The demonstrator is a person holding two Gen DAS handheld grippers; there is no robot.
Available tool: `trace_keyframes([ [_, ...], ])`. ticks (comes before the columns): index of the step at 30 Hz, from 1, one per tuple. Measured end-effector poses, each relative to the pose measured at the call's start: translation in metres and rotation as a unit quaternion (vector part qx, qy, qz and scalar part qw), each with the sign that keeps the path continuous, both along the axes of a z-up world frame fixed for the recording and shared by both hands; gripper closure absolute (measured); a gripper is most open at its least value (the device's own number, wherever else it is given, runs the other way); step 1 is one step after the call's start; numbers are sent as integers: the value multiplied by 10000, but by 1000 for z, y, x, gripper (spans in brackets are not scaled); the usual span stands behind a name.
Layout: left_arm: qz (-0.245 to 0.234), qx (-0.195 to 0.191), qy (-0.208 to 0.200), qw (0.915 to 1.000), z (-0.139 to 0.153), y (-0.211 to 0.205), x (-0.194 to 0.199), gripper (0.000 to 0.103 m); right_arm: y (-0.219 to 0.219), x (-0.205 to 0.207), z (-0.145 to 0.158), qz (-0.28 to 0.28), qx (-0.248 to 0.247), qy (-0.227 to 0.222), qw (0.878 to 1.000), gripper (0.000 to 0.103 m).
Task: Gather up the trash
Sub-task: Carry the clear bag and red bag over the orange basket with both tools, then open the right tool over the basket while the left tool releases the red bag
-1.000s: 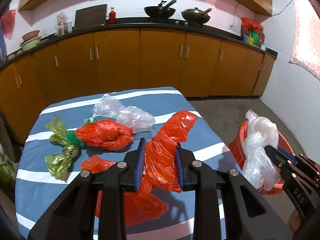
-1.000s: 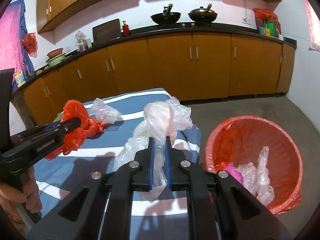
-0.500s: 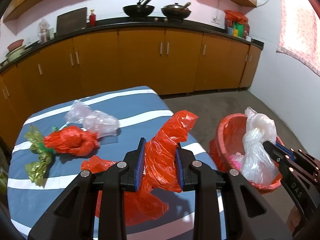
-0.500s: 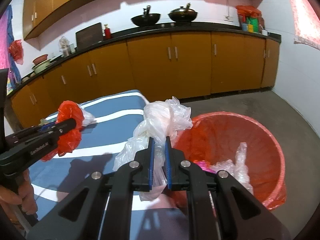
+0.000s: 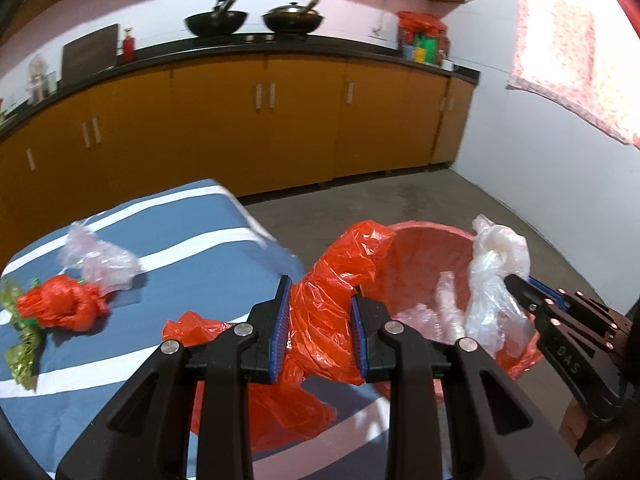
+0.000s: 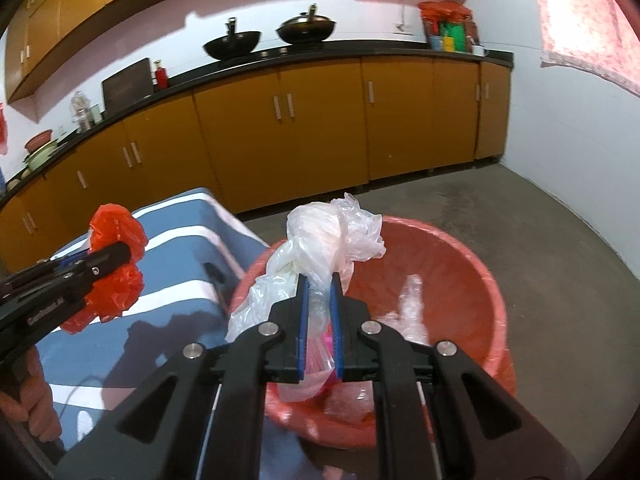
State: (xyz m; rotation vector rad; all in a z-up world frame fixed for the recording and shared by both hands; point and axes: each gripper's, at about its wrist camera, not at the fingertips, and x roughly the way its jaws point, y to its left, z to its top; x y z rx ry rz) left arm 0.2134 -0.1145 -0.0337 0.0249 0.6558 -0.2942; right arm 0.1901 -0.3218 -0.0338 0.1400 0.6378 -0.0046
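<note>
At the far left of the desk (image 5: 192, 236), which wears a blue cloth with white stripes, a scrap of green plastic (image 5: 20, 344) lies touching a knotted red bag (image 5: 60, 306). Just beside that bundle, toward the cabinets, sits a crumpled clear bag (image 5: 98, 258).

Nearer the desk's edge, the left tool (image 5: 320, 316) has its blue-padded jaws clamped on a crinkled orange-red plastic bag (image 5: 332, 280). The bag's top rises above the pads while its lower folds hang down over the cloth at the desk's right edge.

To the right of the desk, on the grey concrete floor (image 6: 560, 240), stands a round red bin (image 6: 472, 276) lined with thin plastic, with clear wrappers and something pink lying in its bottom. The right tool (image 6: 320, 312) is held over the bin's near rim, its jaws pinched tight on a bunched clear-white plastic bag (image 6: 324, 236). The knotted top of that bag puffs up above the pads and its tail droops down over the bin's near rim.

Behind everything runs a long curve of orange-brown cabinets (image 6: 320, 120) under a black countertop (image 6: 360, 50). Along it, from the left, stand bowls, a jar, a dark board (image 6: 126, 88) leaning on the pink wall, a small red bottle (image 6: 161, 76), then two black woks (image 6: 232, 46) and, near the corner, a cluster of coloured containers (image 6: 444, 28). Upper cabinets hang above. On the white wall at the right hangs a pink patterned cloth (image 6: 580, 20), brightly lit.
</note>
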Motion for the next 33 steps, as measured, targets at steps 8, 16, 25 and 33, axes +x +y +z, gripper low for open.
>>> trace_keyframes([
  [8,-402,8,40,9992,-5,-42,7,75,-31,-1,-9,-315,-22,67,9995,92],
  [16,-688,0,123,9976,-15,-73,18,75,-51,3,-14,-484,-38,96,9988,92],
  [25,-880,-1,236,9958,-24,-91,26,75,-58,13,-20,-530,12,150,9985,91],
  [33,-1012,4,280,9945,-29,-96,33,74,-60,16,-22,-526,38,156,9985,91],
])
